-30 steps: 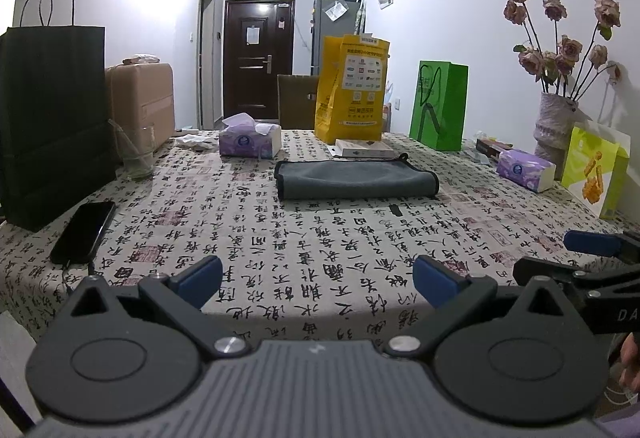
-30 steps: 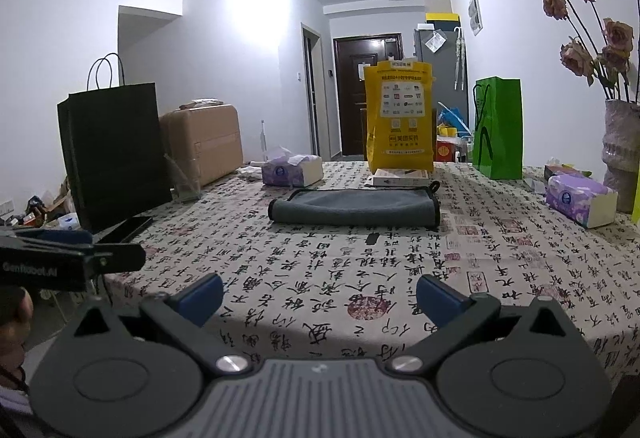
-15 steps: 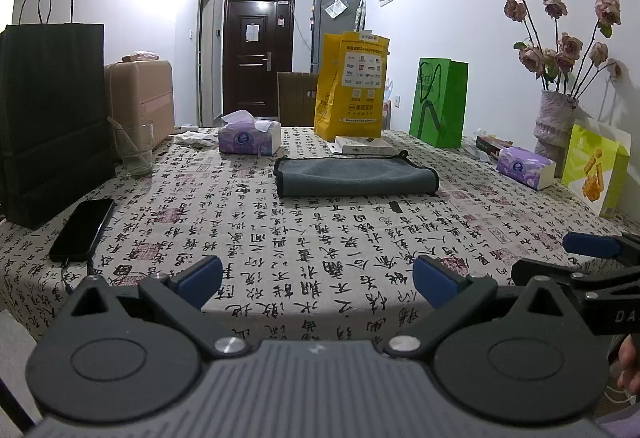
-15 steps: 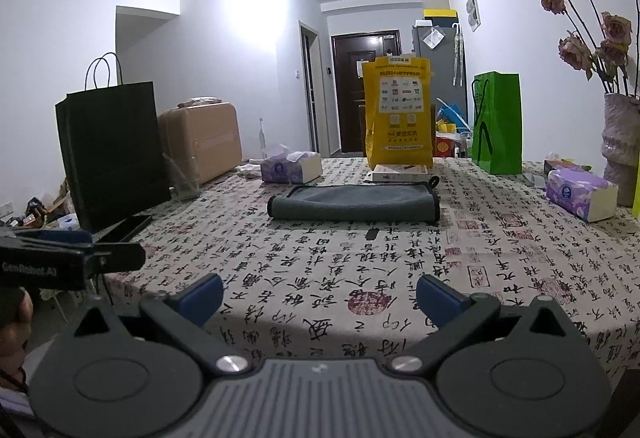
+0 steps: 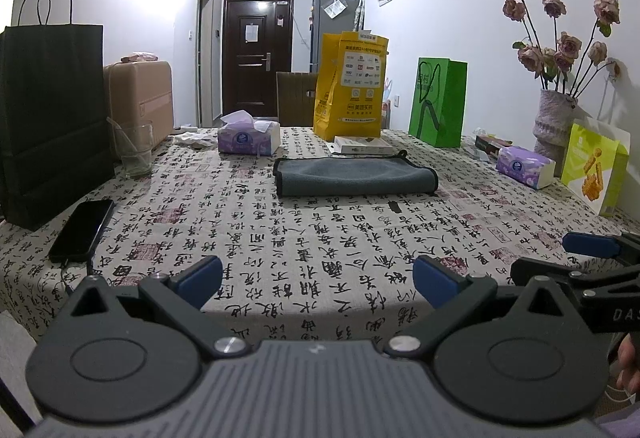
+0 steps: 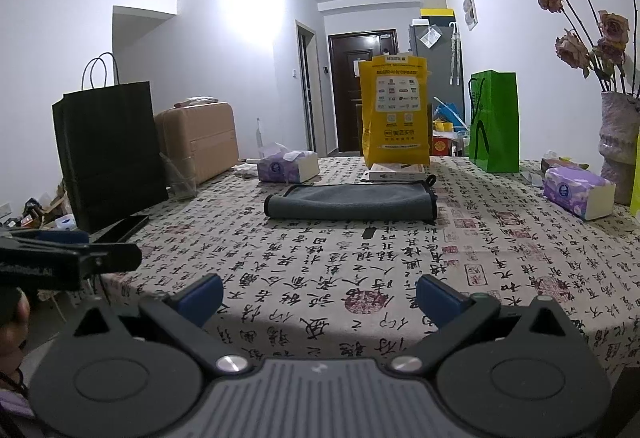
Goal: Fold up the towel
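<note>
A grey towel [image 5: 354, 177] with a dark border lies folded in a flat rectangle on the patterned tablecloth [image 5: 304, 238], mid-table; it also shows in the right wrist view [image 6: 350, 201]. My left gripper [image 5: 316, 280] is open and empty, held at the table's near edge, well short of the towel. My right gripper [image 6: 318, 296] is open and empty too, also at the near edge. Each gripper shows at the side of the other's view.
A black phone [image 5: 82, 224] and a black paper bag [image 5: 48, 121] are at the left. A glass [image 5: 132, 149], tissue boxes [image 5: 248, 135], yellow bag [image 5: 352, 85], green bag [image 5: 438, 101] and flower vase [image 5: 554, 121] ring the towel.
Both grippers have drifted slightly with small view shifts. The towel has not moved and both grippers stay open.
</note>
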Demonstrator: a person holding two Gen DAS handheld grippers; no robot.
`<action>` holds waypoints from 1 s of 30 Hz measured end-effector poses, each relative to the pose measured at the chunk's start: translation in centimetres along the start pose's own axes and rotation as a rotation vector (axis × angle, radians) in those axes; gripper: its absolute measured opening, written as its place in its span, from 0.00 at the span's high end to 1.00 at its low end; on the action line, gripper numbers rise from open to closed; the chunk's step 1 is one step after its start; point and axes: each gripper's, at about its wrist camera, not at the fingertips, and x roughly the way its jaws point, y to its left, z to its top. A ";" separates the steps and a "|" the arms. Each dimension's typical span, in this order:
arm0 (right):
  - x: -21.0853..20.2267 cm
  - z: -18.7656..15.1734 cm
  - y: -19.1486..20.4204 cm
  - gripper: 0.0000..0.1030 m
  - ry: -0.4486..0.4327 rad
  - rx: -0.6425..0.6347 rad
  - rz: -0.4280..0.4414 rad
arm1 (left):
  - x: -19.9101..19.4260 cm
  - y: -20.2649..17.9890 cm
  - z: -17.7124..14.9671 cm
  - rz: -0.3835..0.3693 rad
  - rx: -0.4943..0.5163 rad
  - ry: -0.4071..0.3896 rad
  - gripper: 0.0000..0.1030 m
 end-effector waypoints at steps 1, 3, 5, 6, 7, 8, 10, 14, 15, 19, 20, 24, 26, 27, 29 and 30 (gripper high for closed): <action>0.0 0.0 0.0 0.00 0.000 0.000 0.000 | 0.0 0.0 0.0 0.001 -0.001 0.001 0.00; 0.0 0.0 0.0 0.00 0.000 0.000 0.000 | 0.0 0.0 0.0 0.001 -0.001 0.000 0.00; 0.0 0.0 0.0 0.00 0.000 0.000 0.000 | 0.0 0.0 0.0 0.001 -0.001 0.001 0.00; 0.1 0.0 0.0 0.00 0.001 0.001 0.000 | 0.0 0.0 0.0 0.001 -0.001 0.001 0.00; 0.1 0.0 0.0 0.00 0.001 0.001 -0.001 | 0.0 0.0 0.0 0.001 0.000 0.000 0.00; 0.0 0.0 0.0 0.00 0.001 0.001 0.000 | 0.0 0.0 0.0 0.000 -0.001 0.001 0.00; 0.0 0.0 0.0 0.00 0.002 0.002 0.000 | 0.0 -0.1 0.0 0.000 -0.001 0.001 0.00; 0.1 -0.1 0.0 0.00 0.008 0.000 0.000 | 0.0 -0.1 0.0 0.000 0.000 0.001 0.00; 0.1 -0.1 0.1 0.00 0.009 -0.001 0.000 | 0.0 -0.1 0.0 0.000 0.000 0.002 0.00; 0.0 -0.1 0.0 0.00 0.007 -0.002 0.001 | 0.0 -0.1 0.0 0.000 0.000 0.001 0.00; 0.0 -0.1 0.0 0.00 0.008 -0.002 0.001 | 0.0 -0.1 0.0 0.000 0.000 0.001 0.00; 0.0 -0.1 -0.1 0.00 0.008 -0.002 0.001 | 0.0 0.0 0.0 0.000 0.000 0.001 0.00; 0.0 -0.1 -0.1 0.00 0.008 -0.002 0.001 | 0.0 -0.1 0.0 0.000 -0.001 0.000 0.00; 0.0 -0.1 -0.1 0.00 0.009 -0.002 0.001 | 0.0 -0.1 0.0 0.000 0.000 -0.001 0.00; 0.1 -0.1 -0.1 0.00 0.010 -0.001 -0.001 | -0.1 -0.2 0.0 -0.001 0.001 -0.007 0.00; 0.0 -0.1 -0.1 0.00 0.009 -0.001 -0.001 | -0.2 -0.2 0.0 -0.003 0.002 -0.011 0.00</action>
